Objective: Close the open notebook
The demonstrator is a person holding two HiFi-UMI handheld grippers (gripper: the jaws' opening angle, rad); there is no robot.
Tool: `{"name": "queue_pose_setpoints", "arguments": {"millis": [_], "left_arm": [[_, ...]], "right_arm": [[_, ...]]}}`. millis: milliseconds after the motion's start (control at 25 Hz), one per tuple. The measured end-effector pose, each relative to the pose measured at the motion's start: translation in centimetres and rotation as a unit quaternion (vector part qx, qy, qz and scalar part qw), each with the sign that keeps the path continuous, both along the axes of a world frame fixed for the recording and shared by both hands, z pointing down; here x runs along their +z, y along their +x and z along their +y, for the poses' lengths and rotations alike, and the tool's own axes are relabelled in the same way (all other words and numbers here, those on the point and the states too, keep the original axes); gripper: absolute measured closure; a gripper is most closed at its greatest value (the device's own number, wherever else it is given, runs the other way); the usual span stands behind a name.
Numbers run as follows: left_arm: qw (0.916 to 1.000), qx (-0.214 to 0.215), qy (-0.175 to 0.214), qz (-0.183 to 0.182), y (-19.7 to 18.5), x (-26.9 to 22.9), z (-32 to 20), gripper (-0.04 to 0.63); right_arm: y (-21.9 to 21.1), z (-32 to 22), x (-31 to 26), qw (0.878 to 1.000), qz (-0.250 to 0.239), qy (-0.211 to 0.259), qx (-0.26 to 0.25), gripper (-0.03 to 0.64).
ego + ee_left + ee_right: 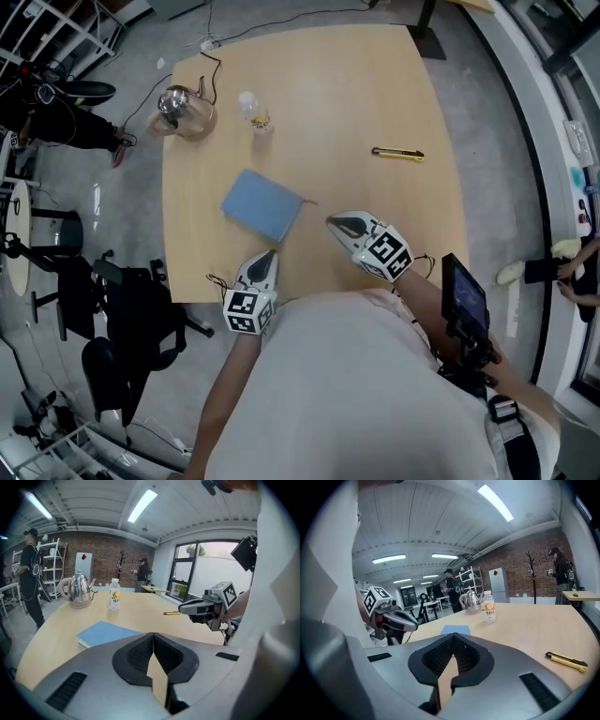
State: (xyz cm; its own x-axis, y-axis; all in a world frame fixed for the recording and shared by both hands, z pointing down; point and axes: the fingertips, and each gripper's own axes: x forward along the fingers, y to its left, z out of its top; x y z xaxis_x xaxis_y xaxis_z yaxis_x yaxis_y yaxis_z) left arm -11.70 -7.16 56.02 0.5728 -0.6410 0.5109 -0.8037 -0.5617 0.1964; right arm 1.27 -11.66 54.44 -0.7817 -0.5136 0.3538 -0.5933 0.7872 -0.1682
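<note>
A blue notebook (262, 204) lies flat on the wooden table (375, 94) with its cover down; it also shows in the left gripper view as the notebook (108, 632) and in the right gripper view as the notebook (456, 629). My left gripper (272, 253) hovers just in front of the notebook's near corner, shut with nothing in it. My right gripper (332, 221) sits to the notebook's right, also shut and empty. Each gripper shows in the other's view: the right gripper (183, 607) and the left gripper (414, 626). In both gripper views the jaws meet along a closed line.
A steel kettle (181, 109) and a small bottle (254, 111) stand at the table's far left. A yellow utility knife (398, 154) lies at the right. Office chairs (122, 309) stand off the left edge. People stand in the room's background (31, 569).
</note>
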Motion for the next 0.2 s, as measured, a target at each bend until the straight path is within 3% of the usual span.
{"name": "queue_pose_setpoints", "arguments": {"millis": [200], "left_arm": [[1.0000,0.006,0.006,0.000,0.59,-0.37,-0.35,0.586]], "right_arm": [[-0.05,0.42,-0.26,1.000,-0.014,-0.004,-0.006,0.601]]}}
